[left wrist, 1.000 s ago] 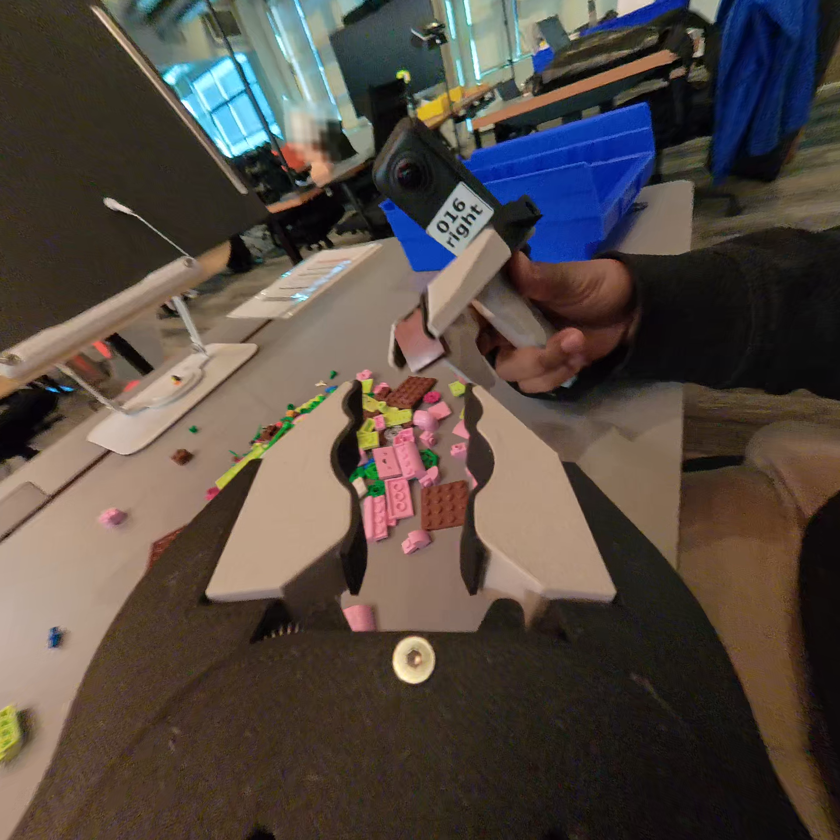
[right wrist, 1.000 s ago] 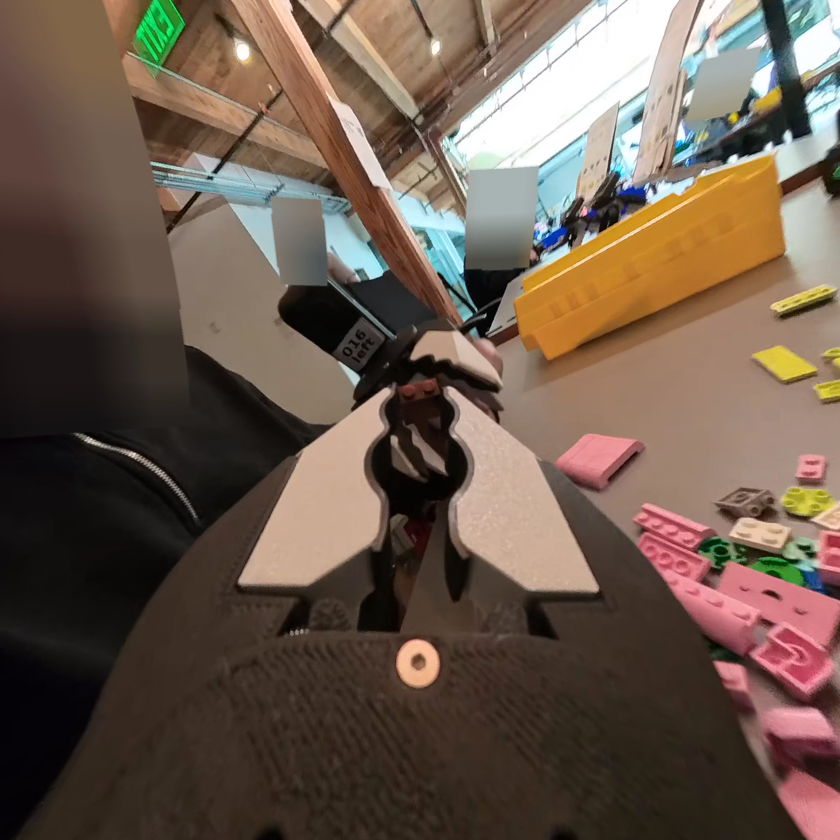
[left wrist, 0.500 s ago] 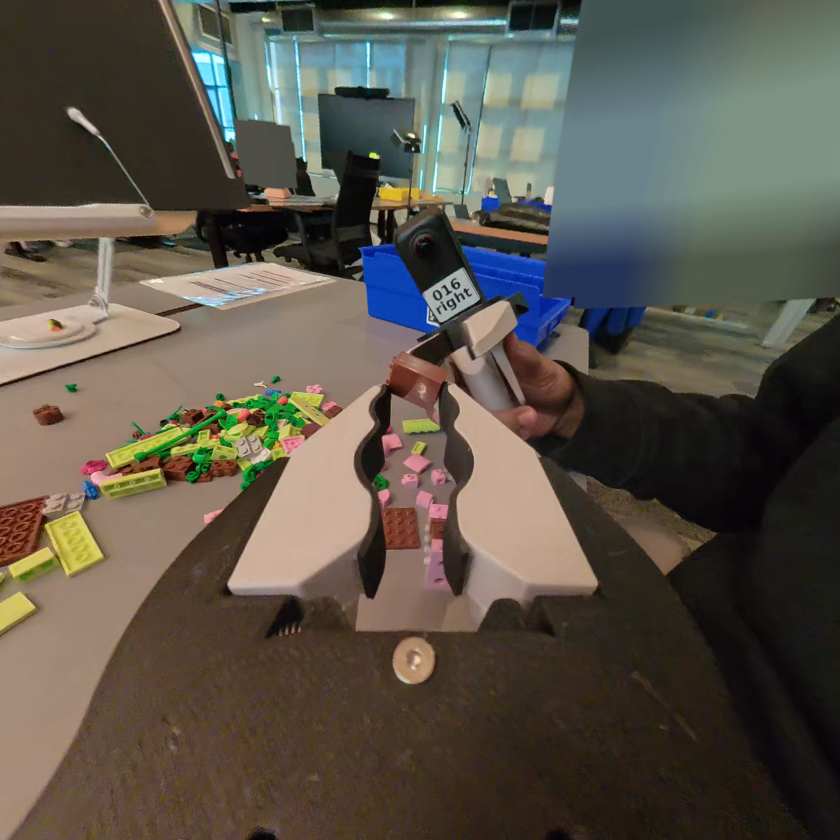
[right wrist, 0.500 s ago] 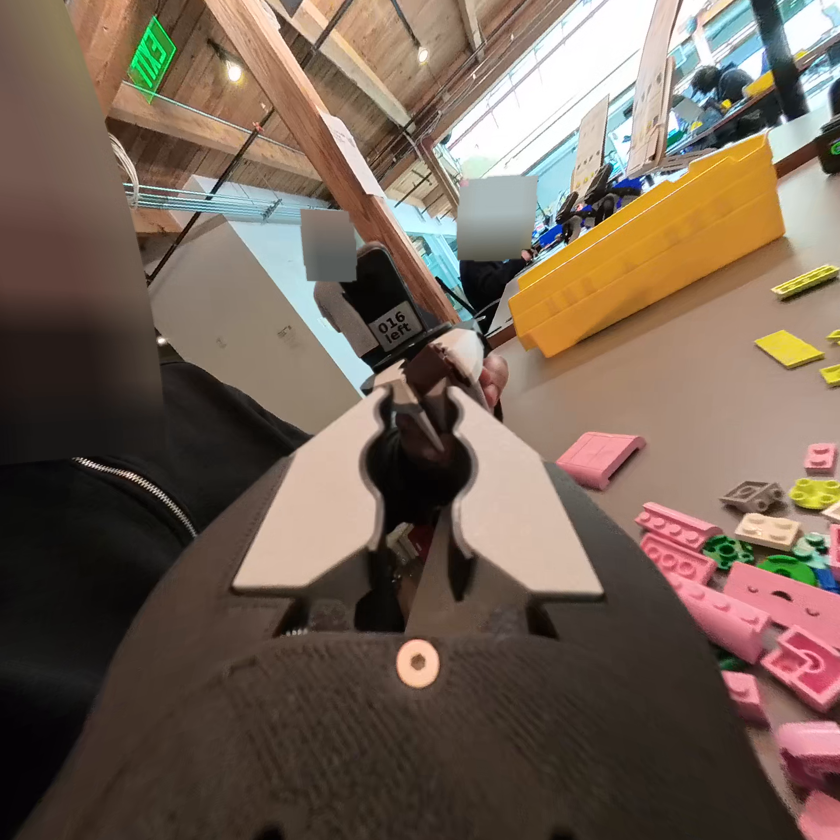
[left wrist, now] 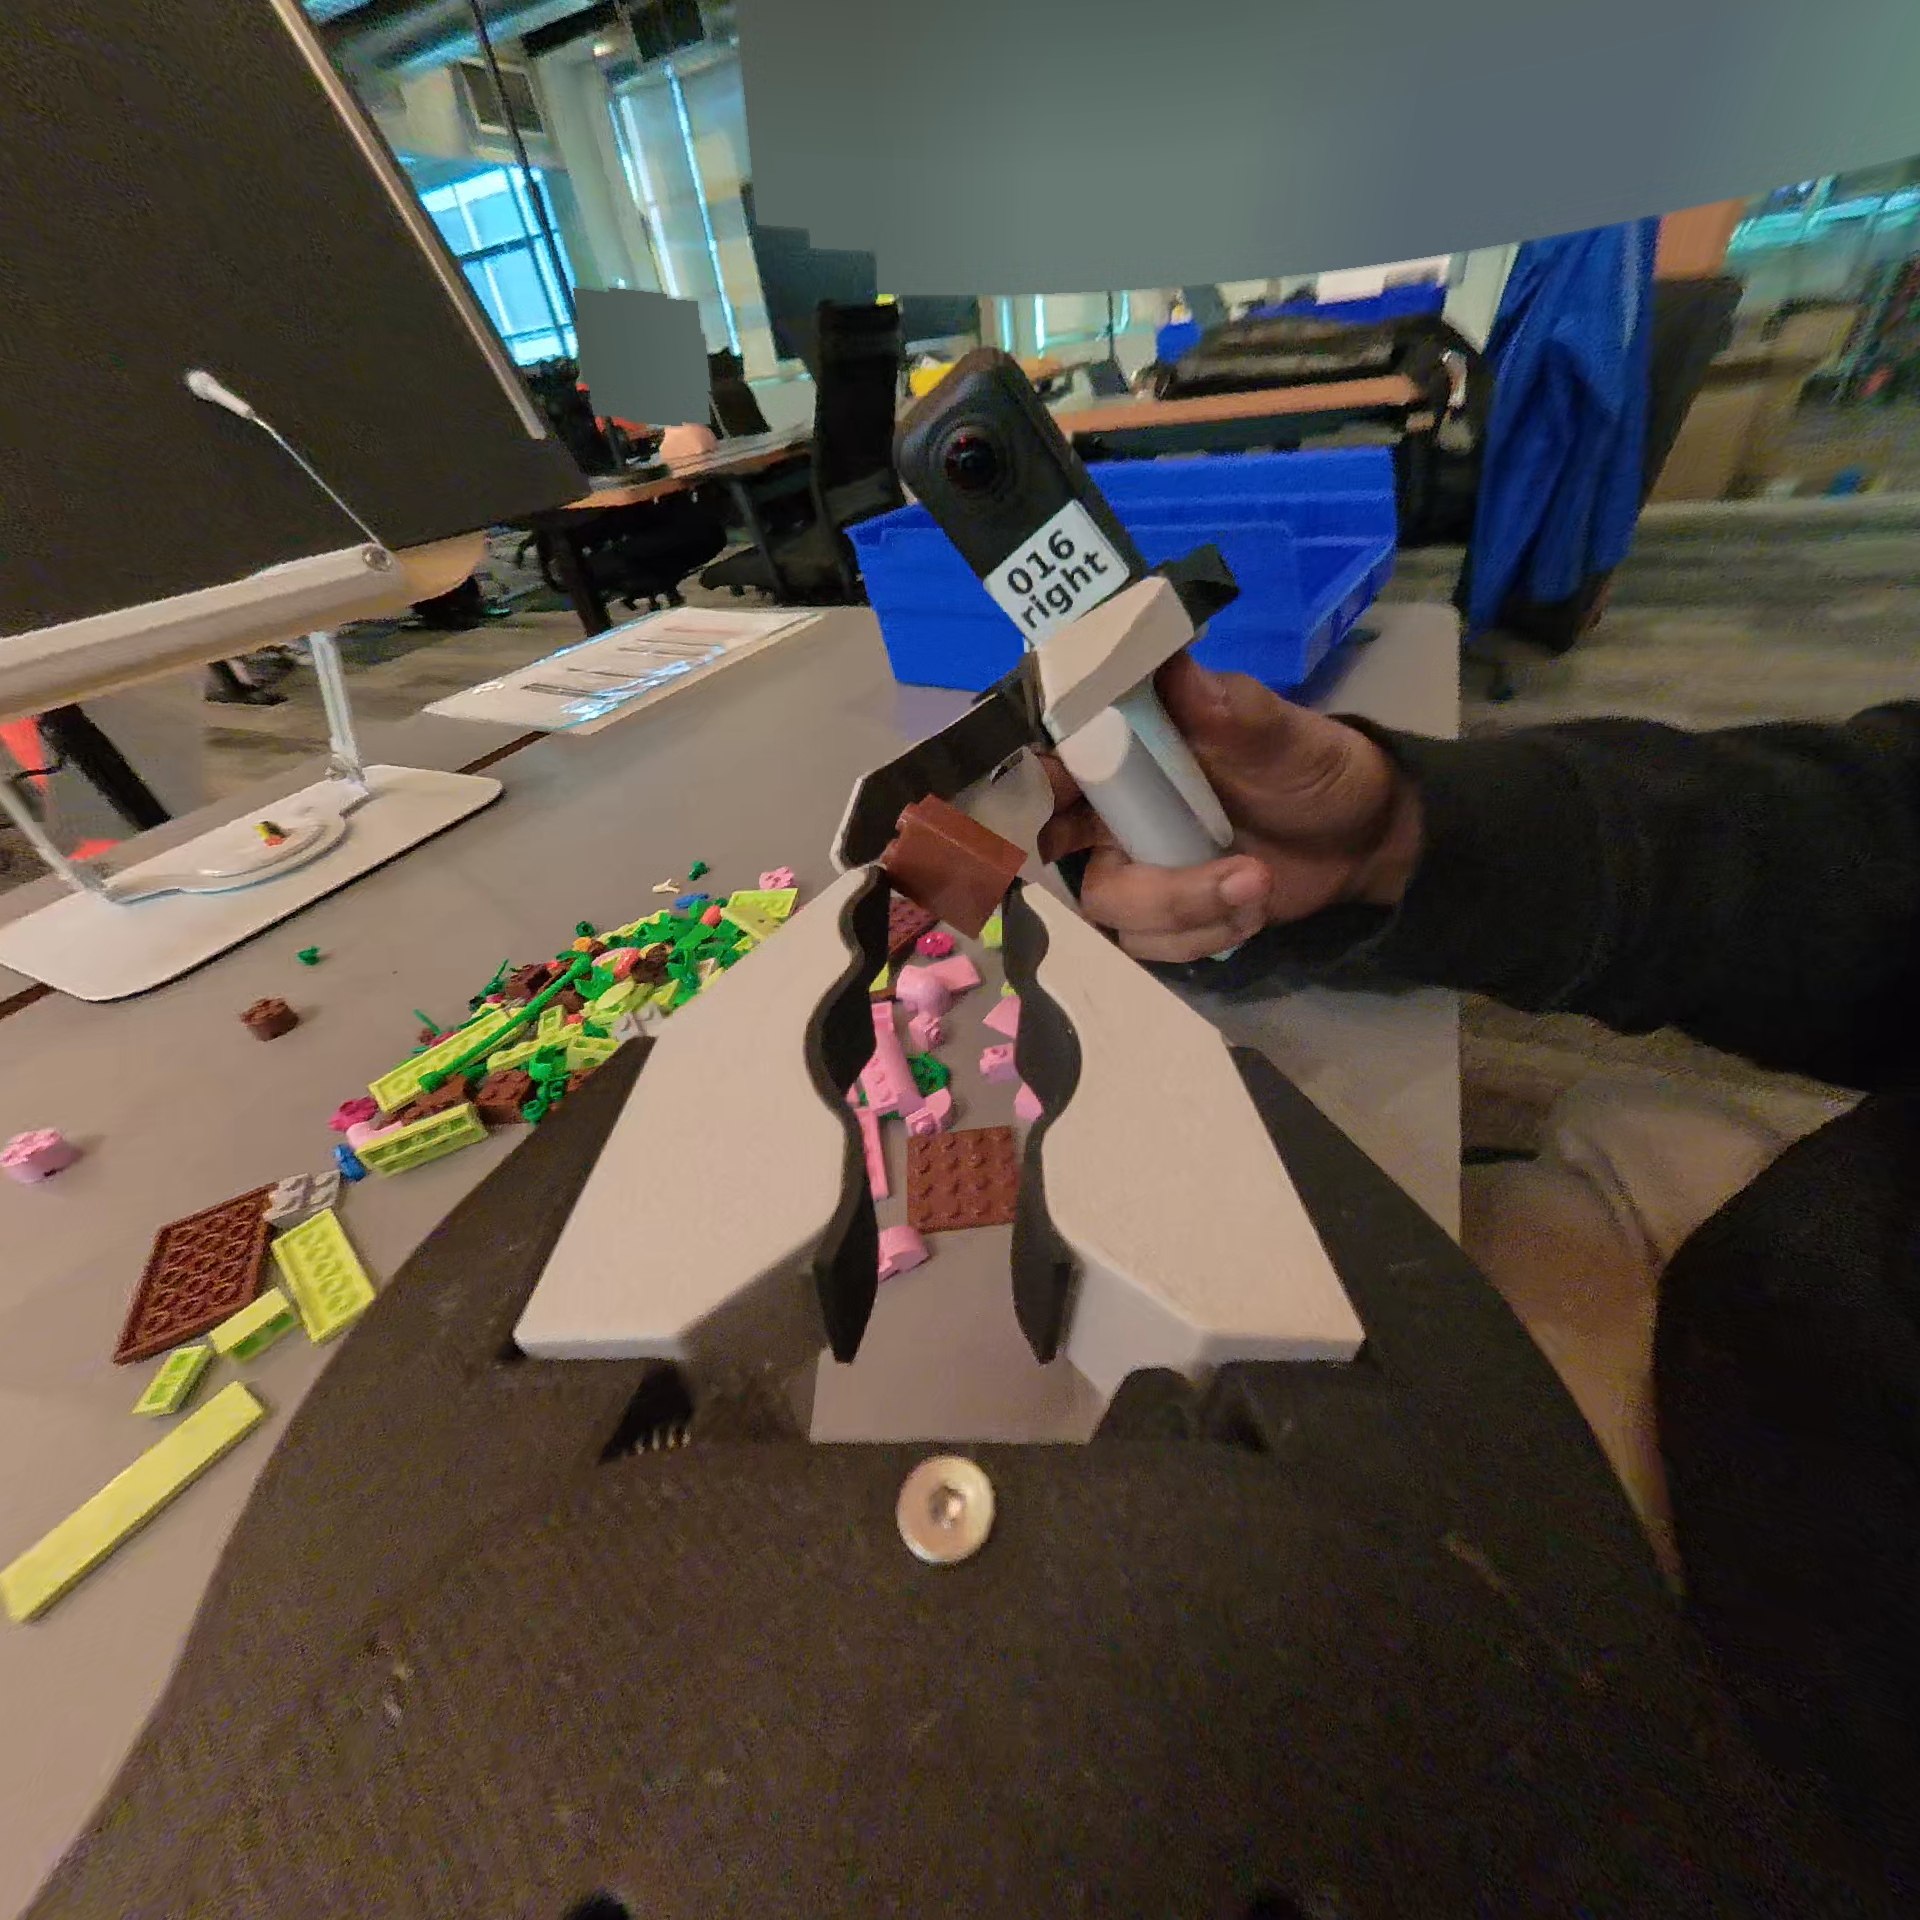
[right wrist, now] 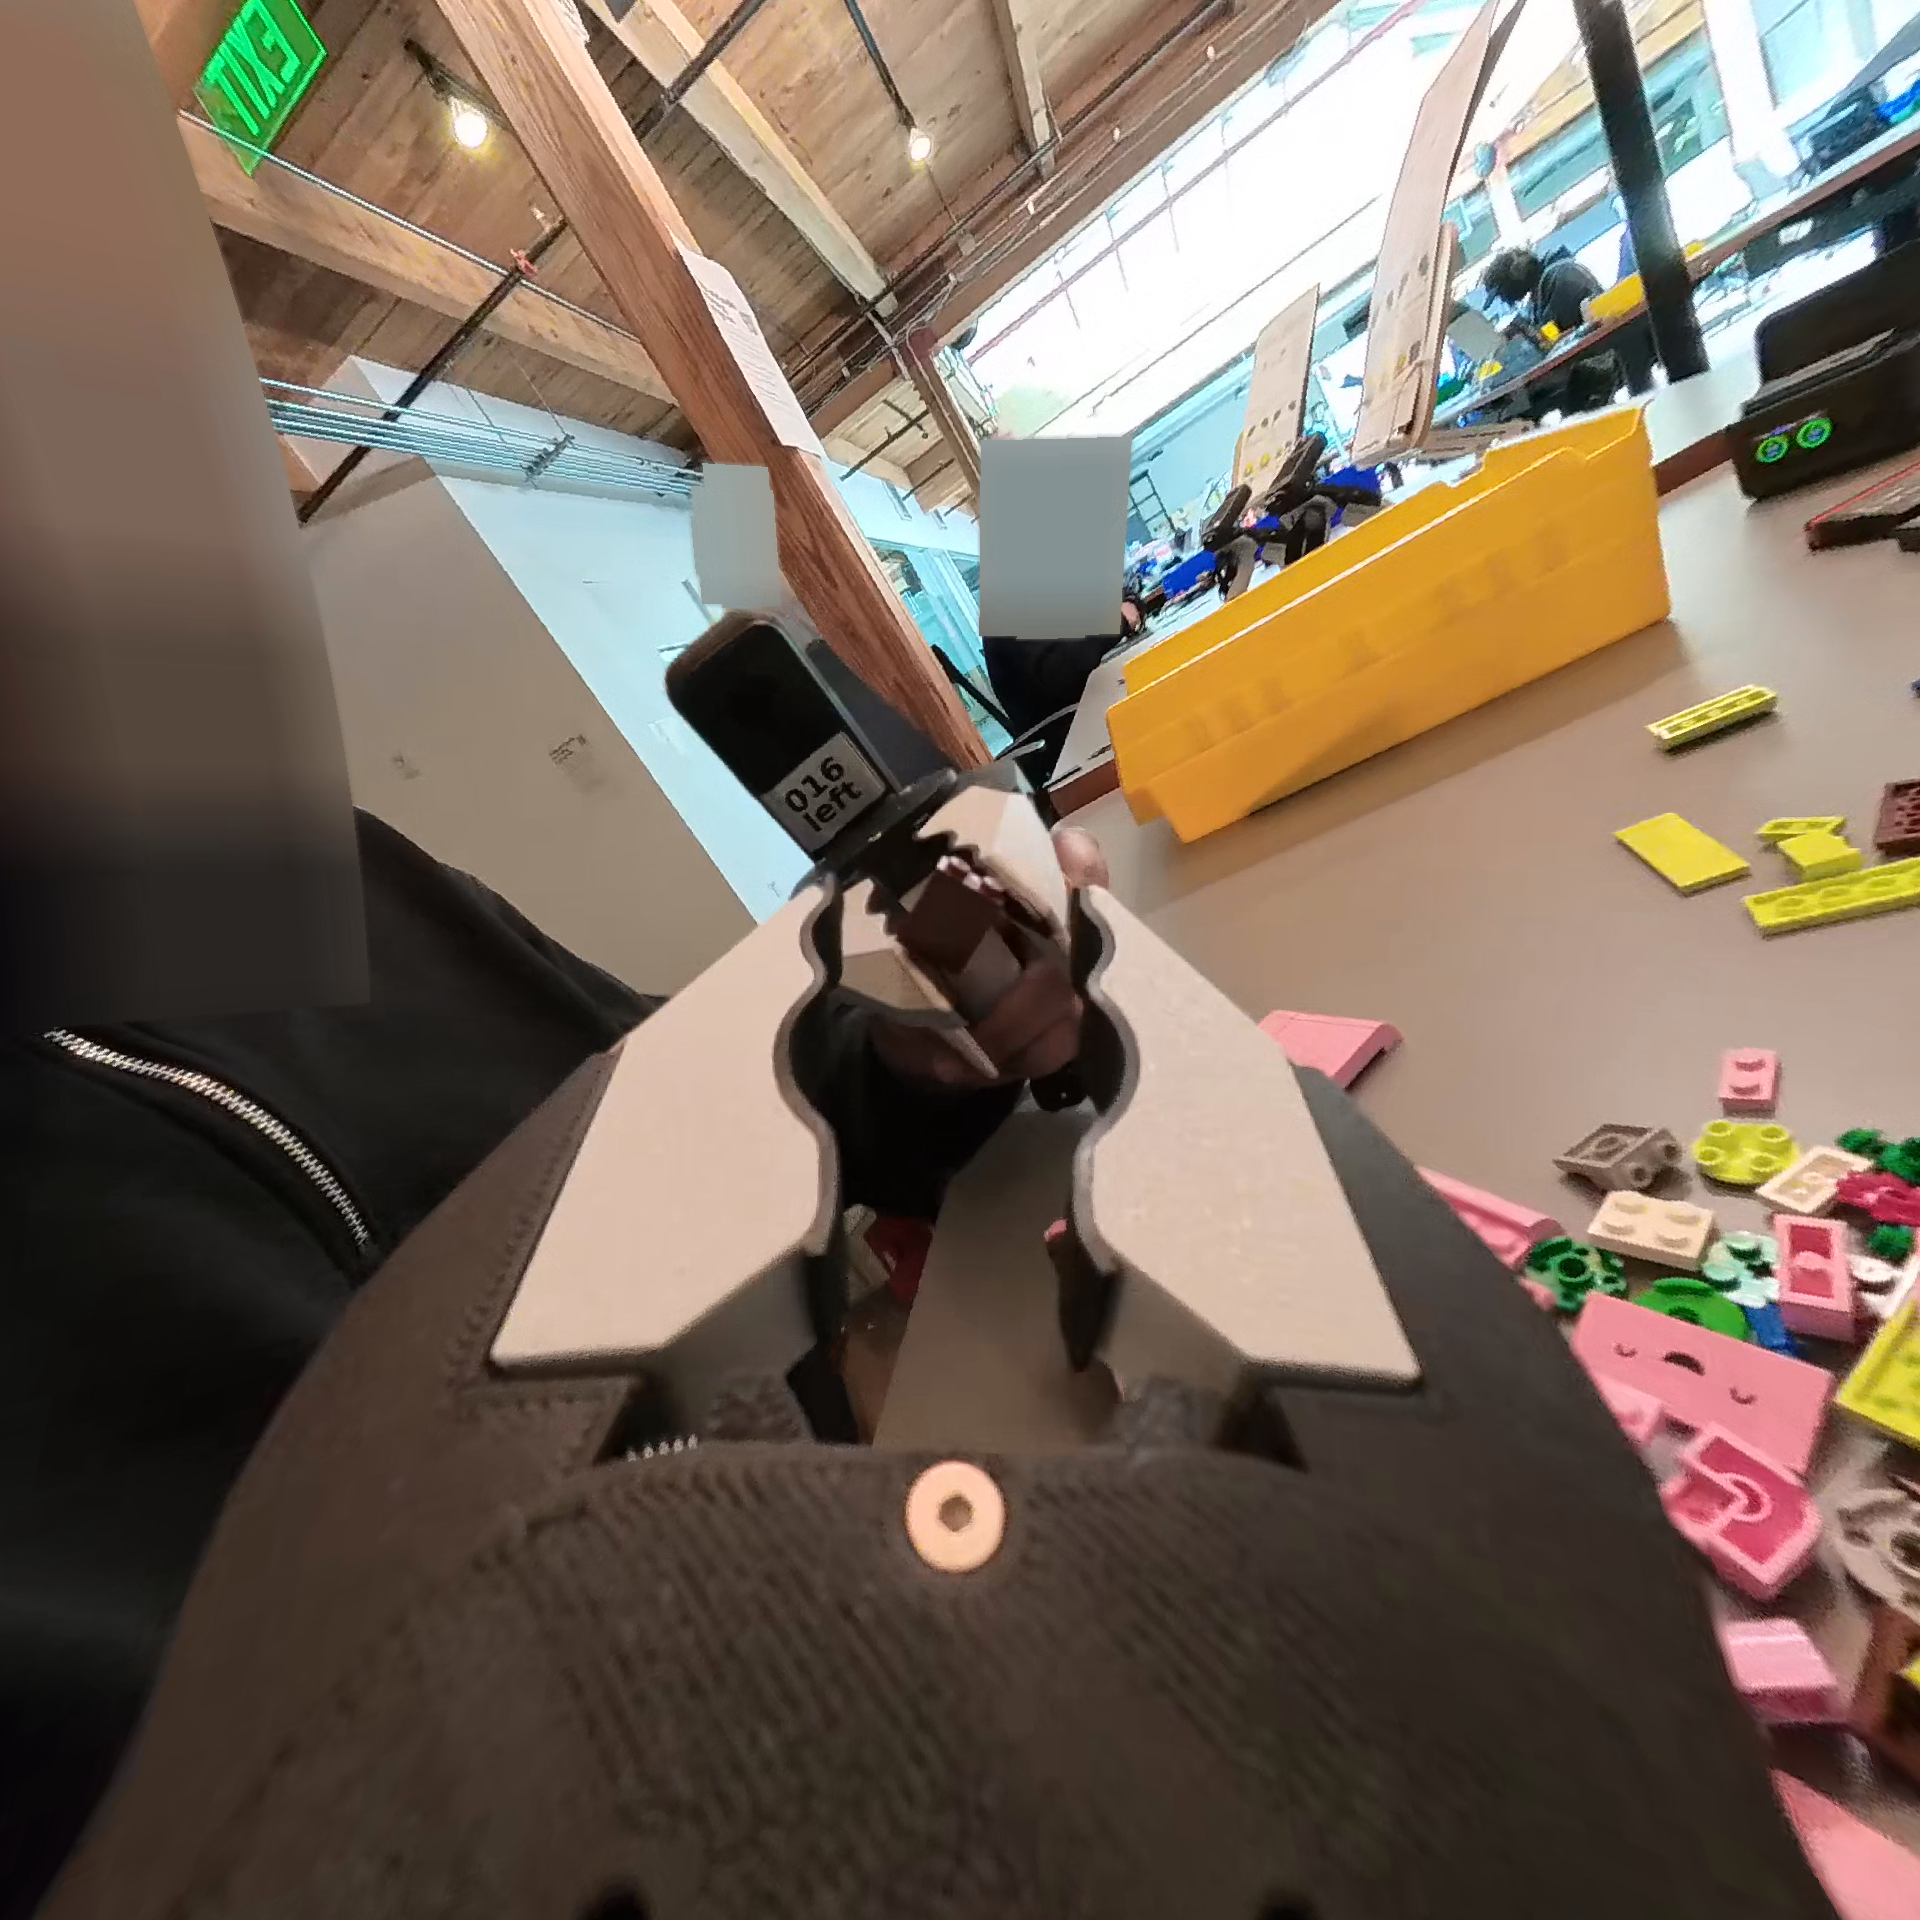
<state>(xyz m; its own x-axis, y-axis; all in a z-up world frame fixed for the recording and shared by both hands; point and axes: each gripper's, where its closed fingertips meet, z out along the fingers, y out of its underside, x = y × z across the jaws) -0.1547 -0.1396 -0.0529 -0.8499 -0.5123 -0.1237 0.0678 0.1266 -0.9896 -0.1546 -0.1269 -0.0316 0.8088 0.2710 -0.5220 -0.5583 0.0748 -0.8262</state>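
Left hand-held gripper (left wrist: 940,914) hangs spread wide over the surface (left wrist: 644,790), brown brick (left wrist: 951,860) at its tips, pinched by the right one (left wrist: 883,831). Right view: right hand-held gripper (right wrist: 951,914) grips that brick (right wrist: 951,920) up off the surface.

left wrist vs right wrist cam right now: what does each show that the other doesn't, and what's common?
Left wrist only: the blue bin, a tilted black panel on a white stand, a square brown plate and the right gripper seen from outside, in a hand.

Right wrist only: the yellow bin, a green exit sign, wooden ceiling beams and the left gripper from outside.

Both: the brown brick where the two grippers' tips meet, pink and lime bricks scattered on the grey table. Which gripper clamps the brick is unclear.
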